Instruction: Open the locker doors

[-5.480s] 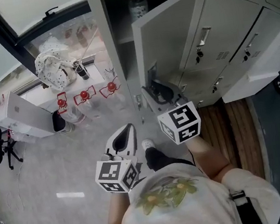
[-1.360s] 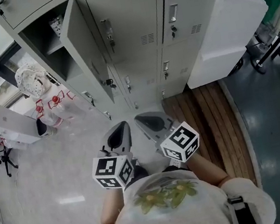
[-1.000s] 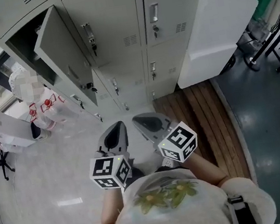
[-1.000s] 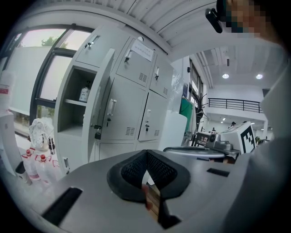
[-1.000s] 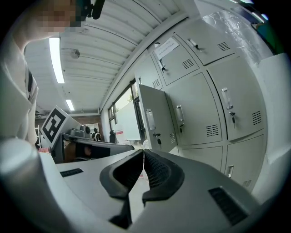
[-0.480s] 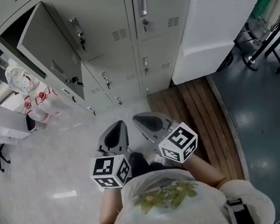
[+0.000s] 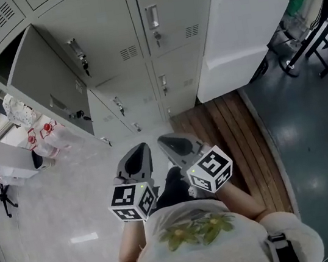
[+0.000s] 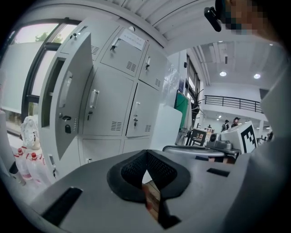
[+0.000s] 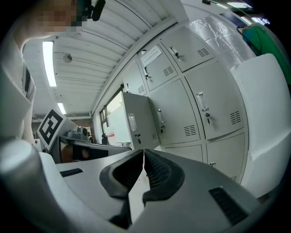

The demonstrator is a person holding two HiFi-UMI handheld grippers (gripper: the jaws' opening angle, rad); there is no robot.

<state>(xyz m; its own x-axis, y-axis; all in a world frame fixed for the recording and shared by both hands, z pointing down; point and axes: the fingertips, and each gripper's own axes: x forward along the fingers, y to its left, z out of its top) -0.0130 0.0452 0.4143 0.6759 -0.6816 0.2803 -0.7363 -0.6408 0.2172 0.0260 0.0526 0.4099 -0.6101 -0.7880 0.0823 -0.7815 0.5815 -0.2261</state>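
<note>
Between doors. I hold left gripper [image 7: 136, 156] and right gripper [image 7: 174, 145] low, fingers together on nothing, well short of the open locker door [image 7: 45, 84]. Closed door [image 7: 104, 25] just right of it looks next: I'd reach its handle [image 7: 75, 49], part fingers, grip, pull.

No legible text, even locker label [image 8: 132, 41], apparently.
</note>
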